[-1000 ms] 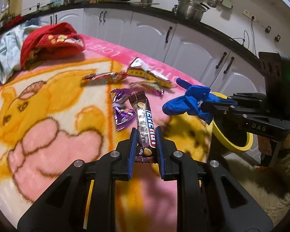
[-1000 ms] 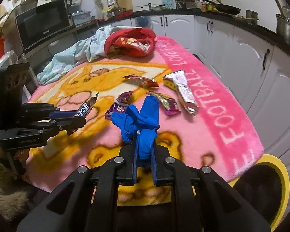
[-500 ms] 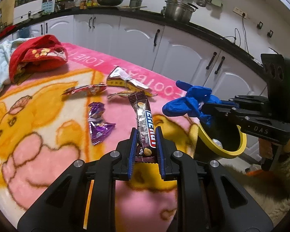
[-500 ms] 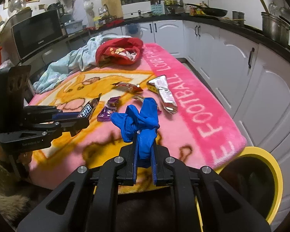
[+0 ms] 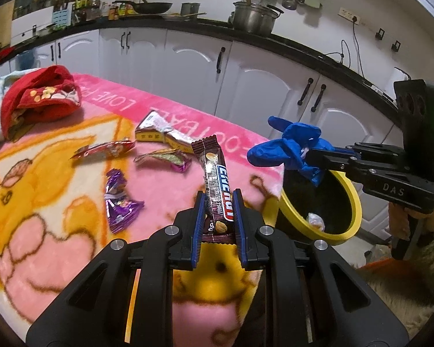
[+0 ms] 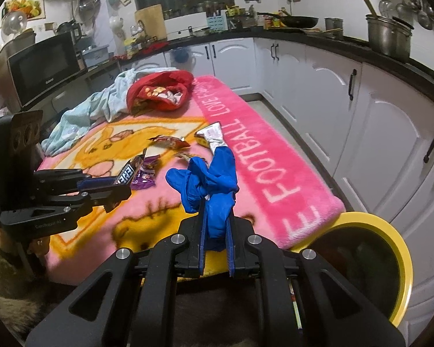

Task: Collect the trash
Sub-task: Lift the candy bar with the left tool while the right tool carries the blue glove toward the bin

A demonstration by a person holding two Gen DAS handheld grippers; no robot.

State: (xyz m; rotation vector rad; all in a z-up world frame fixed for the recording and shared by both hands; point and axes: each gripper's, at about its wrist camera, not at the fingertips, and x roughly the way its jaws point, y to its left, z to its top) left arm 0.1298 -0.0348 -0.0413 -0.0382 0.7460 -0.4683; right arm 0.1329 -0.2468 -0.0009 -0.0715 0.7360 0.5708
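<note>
Blue crumpled glove (image 6: 214,179) clamped in the right gripper (image 6: 215,243) above the yellow-rimmed bin (image 5: 348,202); left gripper (image 5: 218,225) clamped on 1 brown snack bar wrapper (image 5: 215,185) over the pink blanket (image 5: 72,217).

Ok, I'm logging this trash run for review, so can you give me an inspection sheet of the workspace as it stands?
Surface: pink and yellow blanket covers the table.
Job's things: snack bar wrapper and blue glove held; yellow-rimmed bin beside the table, some trash inside.
Clutter: four loose wrappers on the blanket; red cloth, pale blue cloth at the far end.
Grippers: left gripper shut on wrapper; right gripper shut on glove, near the bin's rim.
Cables: one at the wall socket.
Surroundings: white cabinets, pots, microwave.
</note>
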